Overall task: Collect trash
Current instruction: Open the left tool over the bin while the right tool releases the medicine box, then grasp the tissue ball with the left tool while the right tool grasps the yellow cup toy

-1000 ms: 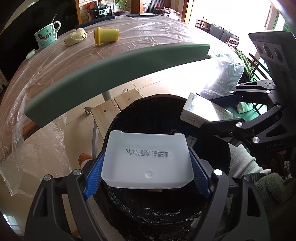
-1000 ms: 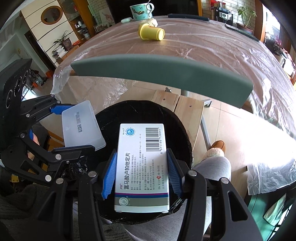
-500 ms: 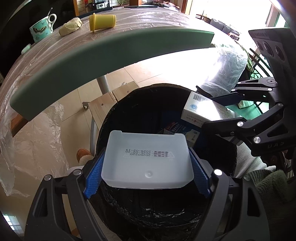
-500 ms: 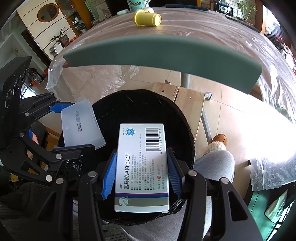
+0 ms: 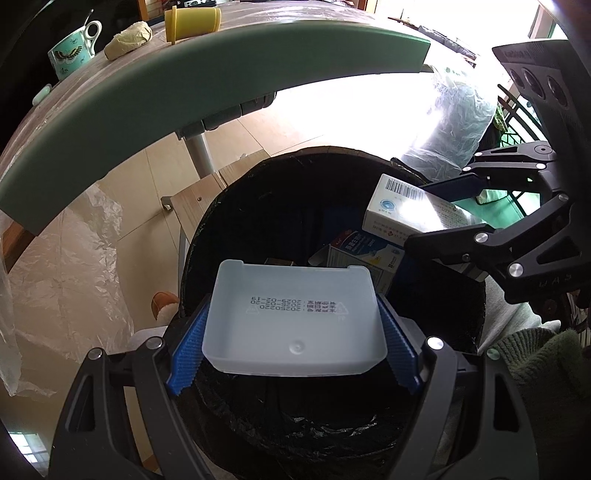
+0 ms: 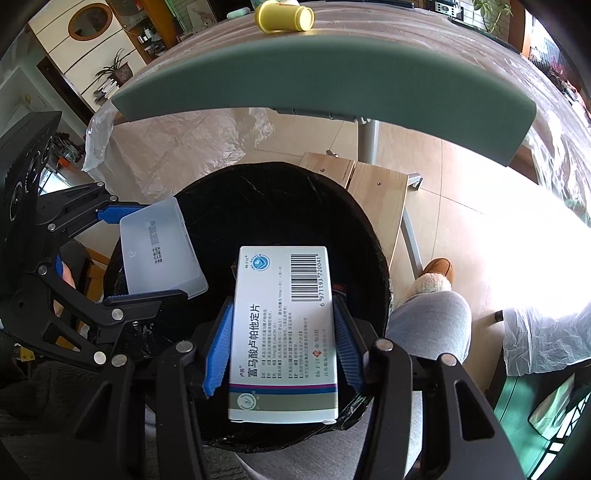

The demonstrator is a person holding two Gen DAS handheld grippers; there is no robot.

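Translucent white plastic tray [image 5: 295,317], shallow, rectangular, round-cornered, date print on its base: hanging over the near side of the black-lined bin [image 5: 229,229], the left gripper [image 5: 293,325] clamping its two short ends between blue ribbed fingers [image 5: 186,350]. Judged light, thin-walled and somewhat flexible, slick on its faces; the end walls are the sensible hold, with modest squeeze.

Cardboard medicine box [image 6: 282,332], white with barcode and printed text, flat and stiff: sitting over the bin mouth beside the tray, the right gripper [image 6: 282,347] gripping its long sides. Judged light, crushable if pinched hard.

Bin contents: other cartons [image 5: 364,254] lying at the bottom, glossy wrinkled liner around them.

Beyond the bin: a green-edged table [image 5: 221,74] under clear plastic sheeting, carrying a yellow cup [image 5: 192,18] on its side, a patterned mug [image 5: 72,48] and a beige lump [image 5: 127,37]. Both items are poised for release, by my reading.
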